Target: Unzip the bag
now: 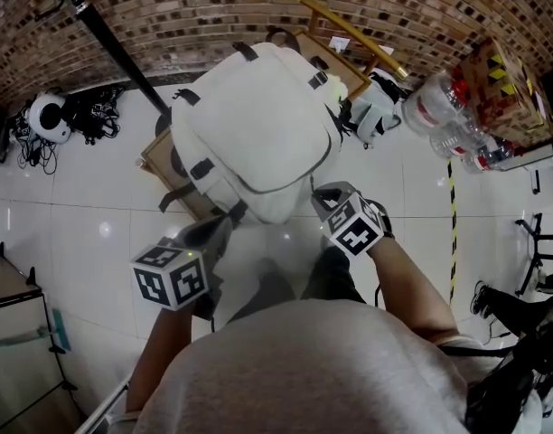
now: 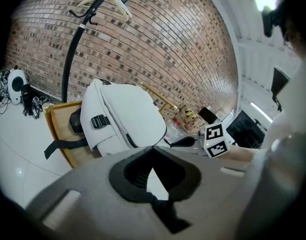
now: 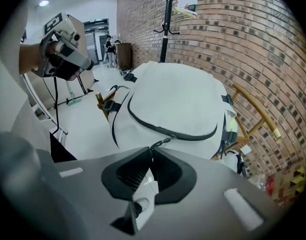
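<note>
With the right hand-held gripper (image 3: 150, 152) shut on the zip pull (image 3: 160, 143) of the white bag (image 1: 258, 125) on the far chair (image 1: 159, 165), pull slowly along the zip (image 3: 193, 136) and hold its near corner still with the shut left hand-held gripper (image 2: 153, 148).

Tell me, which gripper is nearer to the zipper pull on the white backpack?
Right. The right gripper has its jaws closed on the zipper pull itself. The left gripper is at the lower left corner of the backpack, away from the pull.
</note>
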Motion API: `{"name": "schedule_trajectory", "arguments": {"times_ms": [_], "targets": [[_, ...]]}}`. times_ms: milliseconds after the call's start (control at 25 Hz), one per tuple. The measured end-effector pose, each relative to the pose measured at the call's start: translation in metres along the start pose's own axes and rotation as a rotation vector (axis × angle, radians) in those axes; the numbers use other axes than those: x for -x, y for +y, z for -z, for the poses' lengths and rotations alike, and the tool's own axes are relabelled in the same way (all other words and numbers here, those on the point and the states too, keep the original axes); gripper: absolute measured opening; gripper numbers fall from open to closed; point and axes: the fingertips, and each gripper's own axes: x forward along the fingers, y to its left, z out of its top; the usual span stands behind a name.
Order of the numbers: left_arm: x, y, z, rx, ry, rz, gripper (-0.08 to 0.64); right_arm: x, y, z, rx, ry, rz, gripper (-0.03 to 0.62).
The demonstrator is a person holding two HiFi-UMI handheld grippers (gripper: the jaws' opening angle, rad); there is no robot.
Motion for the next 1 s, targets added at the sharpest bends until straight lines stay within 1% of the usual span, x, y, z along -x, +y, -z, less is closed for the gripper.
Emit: {"name": "schedule_trajectory", "arguments": {"times_ms": [120, 200, 320, 480, 560, 640, 800, 880, 1000], "targets": [[-0.001, 0.004, -0.001, 0.001, 0.003, 0.0, 0.0, 0.0, 0.009, -0.006, 0.006, 0.001, -0.014, 0.026], [-0.001, 0.005, -0.002, 0.004, 0.001, -0.006, 0.0, 0.0, 0.02, -0.009, 0.01, -0.005, -0.052, 0.026], [-0.002, 0.005, -0.007, 0.011, -0.011, -0.028, 0.0, 0.0, 0.035, -0.011, 0.046, -0.009, -0.106, 0.026], [-0.001, 0.001, -0.019, 0.017, -0.036, -0.049, 0.0, 0.0, 0.035, -0.014, 0.075, -0.01, -0.148, 0.026], [0.0, 0.0, -0.021, 0.011, -0.039, -0.051, 0.0, 0.001, 0.035, -0.013, 0.08, -0.004, -0.156, 0.026], [-0.002, 0.002, -0.024, 0.002, -0.035, -0.043, 0.0, 0.003, 0.035, -0.013, 0.067, -0.002, -0.146, 0.026], [-0.007, 0.005, -0.027, -0.033, 0.001, 0.013, 0.0, 0.003, 0.038, -0.018, 0.003, -0.003, -0.102, 0.026], [-0.008, 0.009, -0.024, -0.064, 0.036, 0.045, 0.0, 0.001, 0.043, -0.02, -0.04, 0.0, -0.075, 0.026], [-0.004, 0.016, -0.026, -0.112, 0.089, 0.103, 0.0, -0.002, 0.05, -0.025, -0.129, -0.007, -0.025, 0.026]]}}
